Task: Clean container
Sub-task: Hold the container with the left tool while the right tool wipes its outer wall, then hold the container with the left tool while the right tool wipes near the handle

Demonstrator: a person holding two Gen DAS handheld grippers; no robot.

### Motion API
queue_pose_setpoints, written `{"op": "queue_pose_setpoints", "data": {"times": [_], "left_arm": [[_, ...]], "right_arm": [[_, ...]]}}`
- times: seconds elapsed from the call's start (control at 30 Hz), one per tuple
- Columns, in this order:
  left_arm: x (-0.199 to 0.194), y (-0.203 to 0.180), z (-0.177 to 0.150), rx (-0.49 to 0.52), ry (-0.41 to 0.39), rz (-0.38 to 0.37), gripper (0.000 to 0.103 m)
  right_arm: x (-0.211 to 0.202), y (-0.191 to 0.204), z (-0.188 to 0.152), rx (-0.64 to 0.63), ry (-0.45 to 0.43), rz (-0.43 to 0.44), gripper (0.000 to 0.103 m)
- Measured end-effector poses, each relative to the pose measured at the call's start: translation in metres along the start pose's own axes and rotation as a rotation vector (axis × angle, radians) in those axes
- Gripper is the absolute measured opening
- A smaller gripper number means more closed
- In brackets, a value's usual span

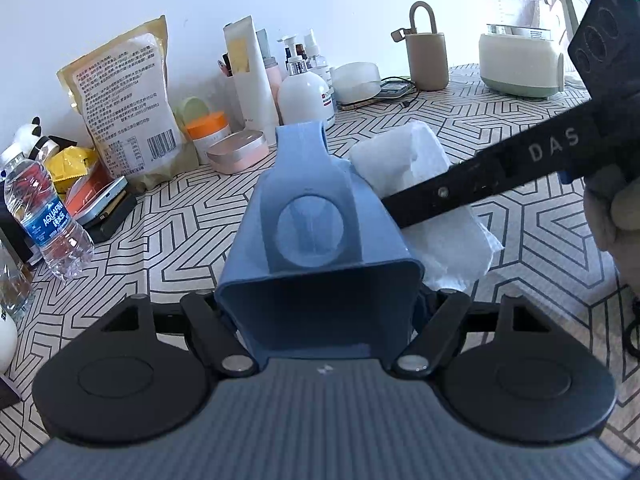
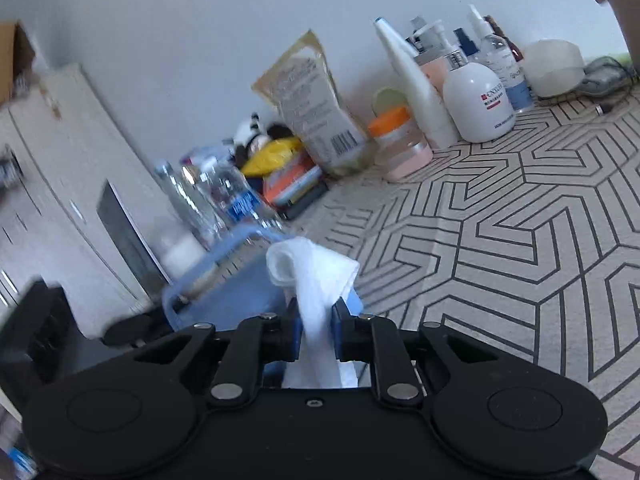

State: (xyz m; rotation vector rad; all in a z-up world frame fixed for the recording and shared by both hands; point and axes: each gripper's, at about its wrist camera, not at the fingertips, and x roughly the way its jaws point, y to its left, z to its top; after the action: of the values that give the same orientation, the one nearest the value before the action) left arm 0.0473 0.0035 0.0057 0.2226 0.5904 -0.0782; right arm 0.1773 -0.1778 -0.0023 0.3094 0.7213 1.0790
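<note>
A blue plastic container point(image 1: 316, 264) lies on its side between the fingers of my left gripper point(image 1: 316, 316), its open mouth toward the camera; the gripper is shut on it. My right gripper point(image 2: 316, 332) is shut on a white paper towel point(image 2: 312, 276) and holds it at the container's rim point(image 2: 212, 268). In the left wrist view the towel point(image 1: 432, 200) hangs beside the container's right wall, under the right gripper's black arm point(image 1: 500, 176).
The table point(image 2: 520, 240) has a black-and-white geometric cloth. Along the wall stand a food pouch point(image 1: 128, 100), lotion bottles point(image 1: 306, 96), an orange-lidded jar point(image 1: 208, 132), a water bottle point(image 1: 44, 216), a beige flask point(image 1: 426, 56) and a kettle point(image 1: 520, 36).
</note>
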Motion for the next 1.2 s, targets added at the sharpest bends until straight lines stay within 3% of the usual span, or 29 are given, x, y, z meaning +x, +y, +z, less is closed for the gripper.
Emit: {"op": "queue_pose_setpoints", "data": {"times": [0.3, 0.5, 0.73, 1.03, 1.13, 1.2], "left_arm": [[0.002, -0.001, 0.000, 0.008, 0.011, 0.024, 0.076], [0.005, 0.004, 0.000, -0.016, 0.028, 0.016, 0.077], [0.004, 0.001, -0.001, -0.008, 0.026, 0.017, 0.076], [0.002, -0.008, -0.001, 0.030, 0.018, 0.033, 0.076], [0.002, -0.004, -0.001, 0.007, 0.024, 0.020, 0.077], [0.003, -0.002, -0.001, -0.006, 0.028, 0.012, 0.077]], "right_arm": [[0.006, 0.009, -0.002, -0.107, 0.036, -0.051, 0.013], [-0.013, 0.015, -0.004, -0.098, -0.030, 0.131, 0.013], [-0.015, 0.025, -0.008, -0.131, -0.029, 0.196, 0.013], [-0.006, 0.033, 0.005, -0.211, -0.085, -0.034, 0.011], [-0.006, 0.037, 0.004, -0.257, -0.095, -0.029, 0.011], [-0.007, 0.040, 0.001, -0.259, -0.098, 0.030, 0.012]]}}
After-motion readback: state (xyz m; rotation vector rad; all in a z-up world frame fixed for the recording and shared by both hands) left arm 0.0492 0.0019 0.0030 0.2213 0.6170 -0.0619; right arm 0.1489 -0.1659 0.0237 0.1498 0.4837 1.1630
